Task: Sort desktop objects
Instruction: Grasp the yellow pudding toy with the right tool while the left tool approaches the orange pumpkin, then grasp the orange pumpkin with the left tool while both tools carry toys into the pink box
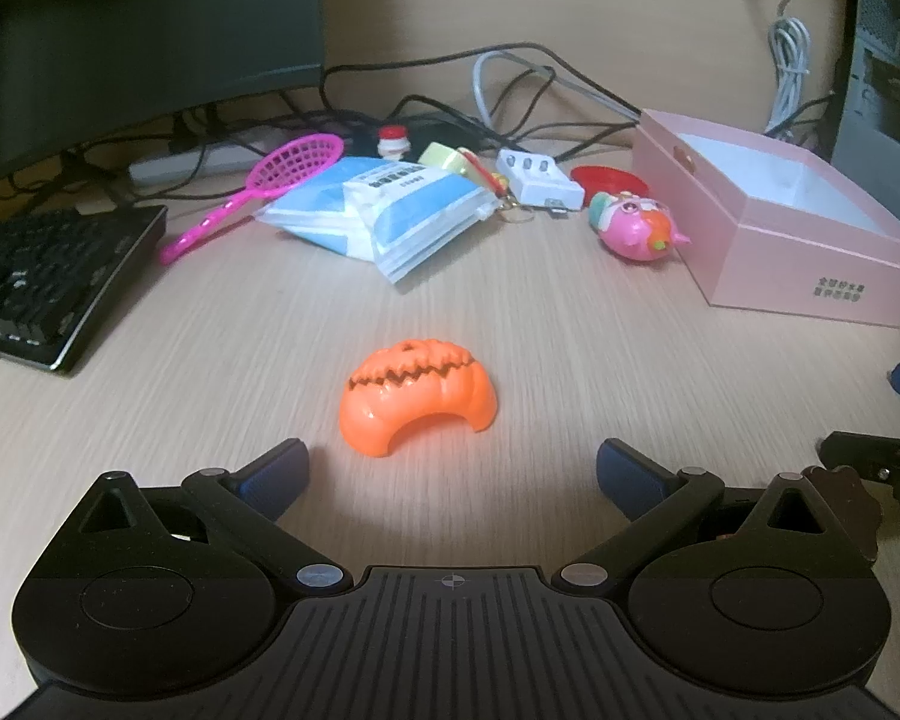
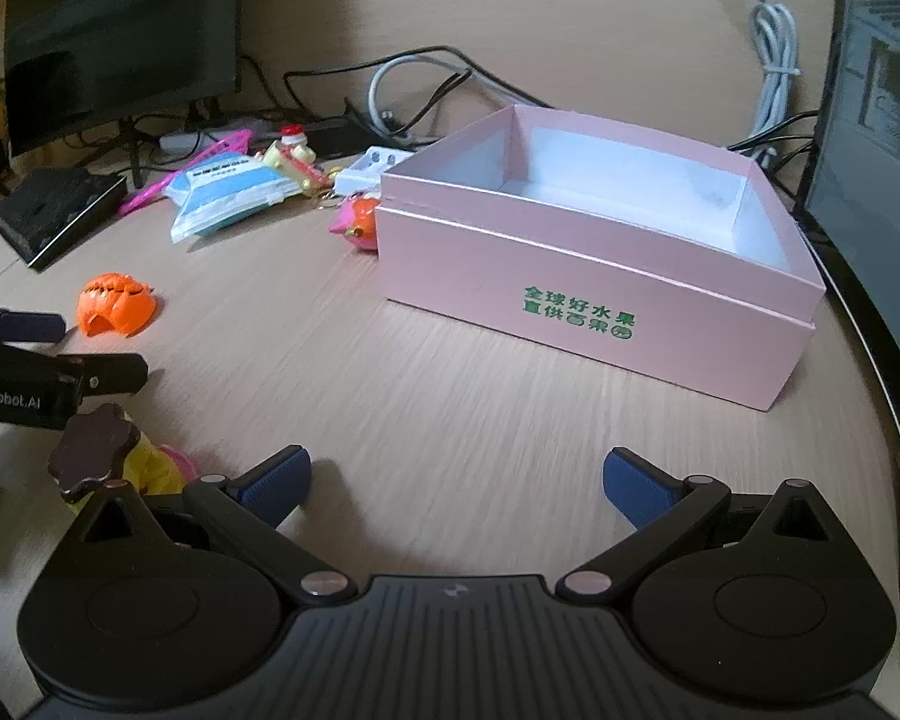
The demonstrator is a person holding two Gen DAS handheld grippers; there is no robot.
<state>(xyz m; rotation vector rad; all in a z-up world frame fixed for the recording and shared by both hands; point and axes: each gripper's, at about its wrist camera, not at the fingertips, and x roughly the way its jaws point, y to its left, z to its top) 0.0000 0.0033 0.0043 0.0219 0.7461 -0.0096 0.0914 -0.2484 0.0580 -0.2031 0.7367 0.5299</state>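
Observation:
An orange pumpkin toy (image 1: 417, 396) lies on the wooden desk just ahead of my left gripper (image 1: 453, 471), which is open and empty. It also shows in the right wrist view (image 2: 116, 304) at the left. An open pink box (image 2: 600, 252) with a white, empty inside stands ahead of my right gripper (image 2: 456, 480), which is open and empty. The box also shows in the left wrist view (image 1: 780, 216) at the right. Behind the pumpkin lie a blue-white packet (image 1: 378, 210), a pink toy racket (image 1: 258, 192), a white charger (image 1: 537, 177) and a pink fish toy (image 1: 636, 228).
A black keyboard (image 1: 48, 282) sits at the left, a monitor (image 1: 144, 18) behind it. Cables (image 1: 510, 90) tangle at the back. A red dish (image 1: 609, 180), a keychain (image 1: 480, 174) and a small figure (image 1: 393, 141) lie in the pile. A yellow-pink toy (image 2: 150, 462) lies near my right gripper.

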